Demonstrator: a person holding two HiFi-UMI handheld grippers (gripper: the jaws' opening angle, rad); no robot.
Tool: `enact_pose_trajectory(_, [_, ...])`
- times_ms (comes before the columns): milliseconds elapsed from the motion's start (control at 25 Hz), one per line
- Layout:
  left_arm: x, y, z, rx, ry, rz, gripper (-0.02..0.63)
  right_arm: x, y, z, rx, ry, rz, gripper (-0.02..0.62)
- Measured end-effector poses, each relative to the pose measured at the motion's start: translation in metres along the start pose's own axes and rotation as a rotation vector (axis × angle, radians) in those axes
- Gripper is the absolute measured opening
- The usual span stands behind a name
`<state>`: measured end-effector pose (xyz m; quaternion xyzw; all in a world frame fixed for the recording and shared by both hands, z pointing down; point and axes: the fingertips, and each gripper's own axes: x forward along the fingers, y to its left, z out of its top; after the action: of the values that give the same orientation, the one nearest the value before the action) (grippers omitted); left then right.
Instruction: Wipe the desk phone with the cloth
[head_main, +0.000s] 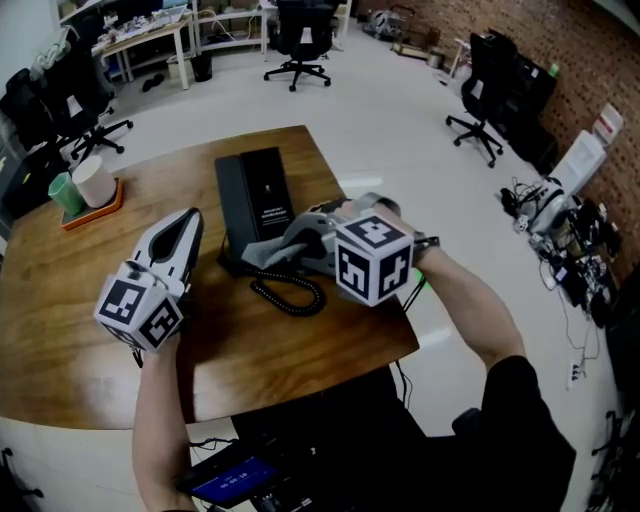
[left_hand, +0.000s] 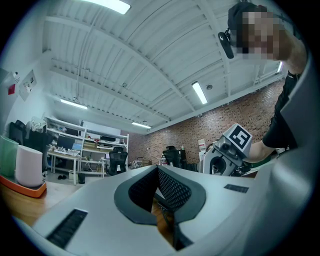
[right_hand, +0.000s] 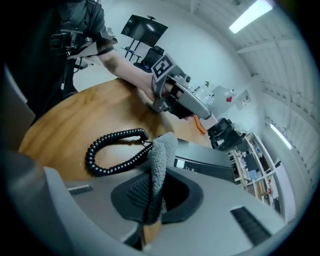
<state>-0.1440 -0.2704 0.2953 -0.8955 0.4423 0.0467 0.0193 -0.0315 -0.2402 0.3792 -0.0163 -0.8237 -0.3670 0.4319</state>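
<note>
The right gripper (right_hand: 150, 192) is clamped tight on a fold of the grey cloth (right_hand: 162, 155), which sits at the near end of the black desk phone (head_main: 252, 190) on the wooden desk (head_main: 80, 300), just by the coiled cord (head_main: 290, 295); the left gripper (head_main: 188, 228) hovers left of the phone, jaws closed together on nothing. The wipe probably goes best with the cloth pressed flat and drawn lengthwise away from the cord; the left gripper could brace the phone's side against sliding.

Left gripper (head_main: 188, 222): pale grey shell, black ribbed pads (left_hand: 172, 190).
Right gripper (head_main: 285, 248): grey, black-and-white marker cube (head_main: 372, 262).
Sleeve (head_main: 520, 385): black, short.
</note>
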Motion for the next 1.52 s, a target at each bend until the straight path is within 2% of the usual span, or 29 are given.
enact_pose_trajectory(80, [0.000, 0.002, -0.001, 0.001, -0.003, 0.001, -0.011, -0.007, -0.028, -0.005, 0.061, -0.027, -0.071, 0.026])
enact_pose_trajectory(200, [0.000, 0.002, -0.001, 0.001, -0.004, 0.002, -0.011, -0.022, -0.105, -0.028, 0.234, -0.044, -0.319, 0.026])
enact_pose_trajectory(280, [-0.001, 0.002, -0.002, 0.000, -0.005, 0.002, -0.011, -0.027, -0.148, -0.047, 0.334, -0.035, -0.452, 0.026])
enact_pose_trajectory(360, [-0.002, 0.002, -0.002, -0.003, -0.008, 0.005, -0.011, -0.023, -0.177, -0.059, 0.392, -0.026, -0.511, 0.026])
enact_pose_trajectory(480, [-0.002, 0.002, -0.003, -0.007, -0.010, 0.007, -0.011, 0.001, -0.191, -0.073, 0.396, 0.021, -0.495, 0.026])
enact_pose_trajectory(680, [-0.001, 0.000, -0.002, -0.002, -0.009, -0.002, -0.011, 0.012, -0.172, -0.078, 0.368, 0.053, -0.424, 0.025])
enact_pose_trajectory(880, [-0.001, 0.000, -0.001, 0.002, -0.007, -0.002, -0.011, 0.007, -0.118, -0.059, 0.262, 0.073, -0.298, 0.026])
enact_pose_trajectory(1120, [0.000, -0.002, 0.001, -0.001, 0.000, -0.007, -0.011, -0.002, -0.043, -0.029, 0.166, 0.029, -0.175, 0.026])
enact_pose_trajectory(1320, [0.000, -0.002, 0.000, 0.000, 0.001, -0.008, -0.011, -0.010, 0.008, -0.014, 0.038, 0.067, -0.011, 0.026])
enact_pose_trajectory(1360, [0.001, -0.002, 0.000, -0.001, 0.002, -0.009, -0.011, -0.013, 0.003, -0.014, 0.041, 0.061, -0.014, 0.026])
enact_pose_trajectory(1400, [0.001, -0.002, 0.000, -0.001, 0.003, -0.011, -0.011, -0.016, -0.011, -0.015, 0.068, 0.047, -0.052, 0.026])
enact_pose_trajectory(1520, [0.000, -0.001, -0.001, -0.001, 0.002, -0.012, -0.011, -0.027, -0.089, -0.035, 0.239, 0.007, -0.298, 0.026])
